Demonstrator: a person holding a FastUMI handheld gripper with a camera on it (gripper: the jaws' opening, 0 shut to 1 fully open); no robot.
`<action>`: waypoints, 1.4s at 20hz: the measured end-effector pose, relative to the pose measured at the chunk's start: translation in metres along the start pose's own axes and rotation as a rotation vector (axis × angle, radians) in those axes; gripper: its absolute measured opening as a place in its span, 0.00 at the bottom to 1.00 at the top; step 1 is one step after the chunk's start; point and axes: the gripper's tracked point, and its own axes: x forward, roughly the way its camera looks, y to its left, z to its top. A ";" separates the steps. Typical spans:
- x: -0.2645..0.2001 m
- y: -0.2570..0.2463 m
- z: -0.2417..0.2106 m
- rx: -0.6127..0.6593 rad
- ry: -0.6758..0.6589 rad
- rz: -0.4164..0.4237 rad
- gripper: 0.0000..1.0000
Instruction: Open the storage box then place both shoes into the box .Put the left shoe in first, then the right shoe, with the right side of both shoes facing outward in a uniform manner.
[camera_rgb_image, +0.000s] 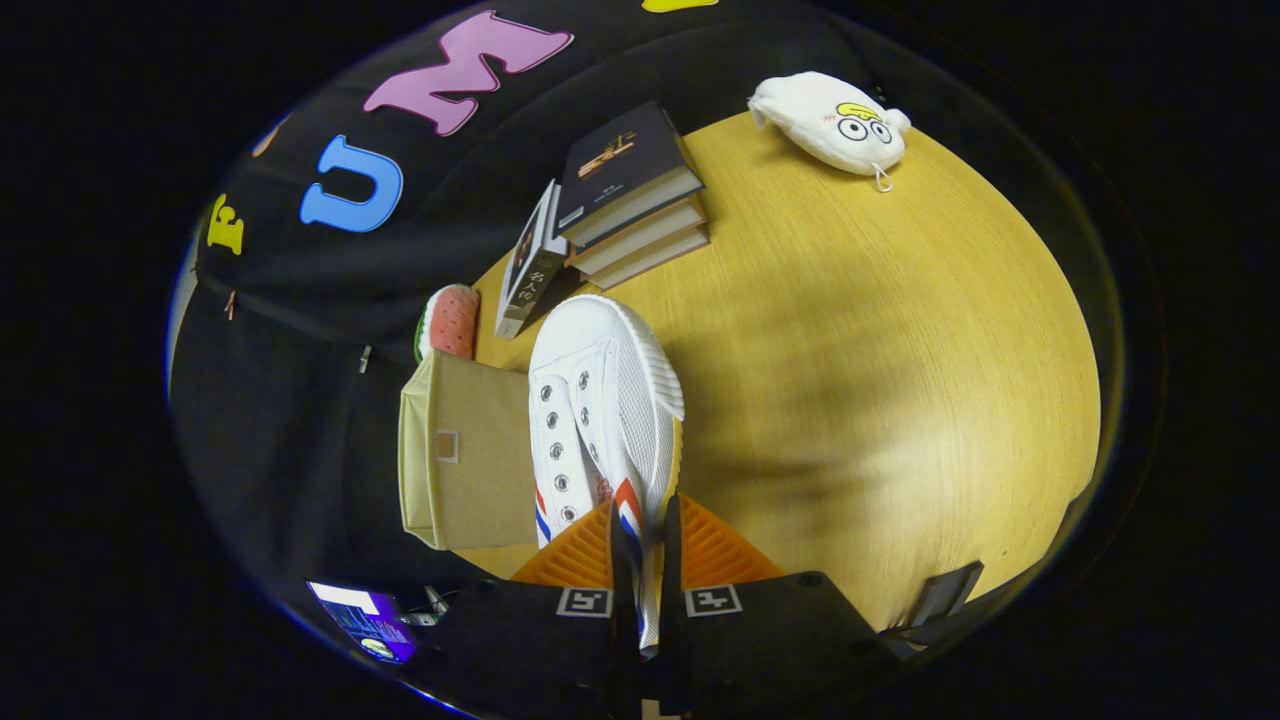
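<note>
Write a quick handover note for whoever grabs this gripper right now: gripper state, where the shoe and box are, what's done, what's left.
Gripper: shut on the white shoe, clamped at its heel wall, toe pointing away from the fingers.
Storage box: beige, beside the shoe, near the table edge; whether it is open cannot be told.
Done: one shoe gripped.
Left: get this shoe into the box, then the other one, right sides facing outward.
</note>
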 end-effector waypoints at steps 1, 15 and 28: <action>-0.001 0.012 -0.003 -0.015 -0.003 0.000 0.12; -0.024 0.195 -0.027 -0.136 -0.124 0.142 0.11; 0.097 0.268 -0.030 -0.172 -0.096 0.070 0.11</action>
